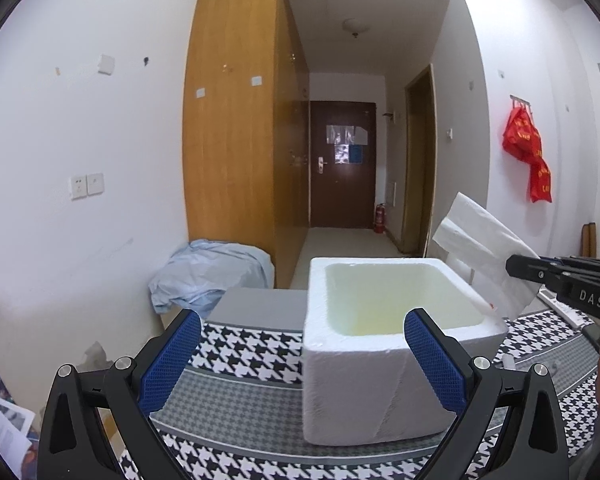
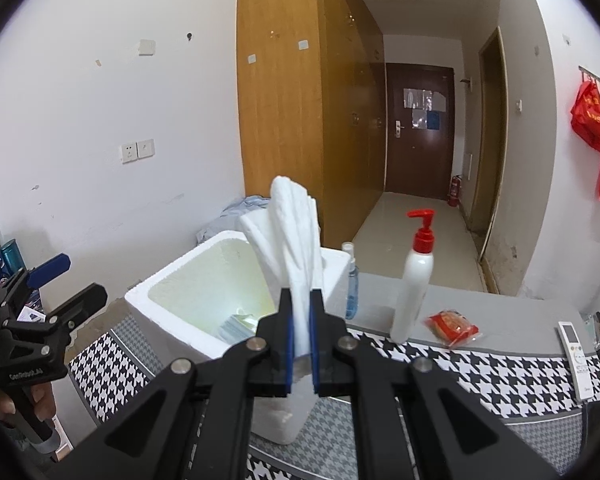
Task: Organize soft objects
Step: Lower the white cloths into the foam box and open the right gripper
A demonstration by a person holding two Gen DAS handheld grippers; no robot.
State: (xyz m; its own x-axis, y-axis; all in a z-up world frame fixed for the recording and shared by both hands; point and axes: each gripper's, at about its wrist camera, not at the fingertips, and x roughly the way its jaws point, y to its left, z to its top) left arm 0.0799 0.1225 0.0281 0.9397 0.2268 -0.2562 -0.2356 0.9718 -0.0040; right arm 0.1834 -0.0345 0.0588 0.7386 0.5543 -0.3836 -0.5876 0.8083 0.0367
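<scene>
A white foam box [image 1: 352, 364] [image 2: 168, 292] stands open-topped on the houndstooth cloth. My right gripper [image 2: 301, 300] is shut on a folded white paper towel [image 2: 296, 240], which sticks up between the blue pads above the box's near right corner. In the left wrist view that towel [image 1: 484, 248] hangs at the right, over the box's far right rim, pinched by the right gripper [image 1: 512, 266]. My left gripper [image 1: 302, 334] is open wide with nothing between its fingers, in front of the box; it shows at the left edge of the right wrist view [image 2: 66, 280]. Some packets [image 2: 236, 326] lie inside the box.
On the grey surface to the right stand a white pump bottle [image 2: 414, 280] with a red top, a small blue spray bottle [image 2: 351, 280], a red snack packet [image 2: 452, 328] and a white remote [image 2: 576, 348]. A pale blue bundle of fabric [image 1: 208, 272] lies by the wooden wardrobe [image 1: 236, 120].
</scene>
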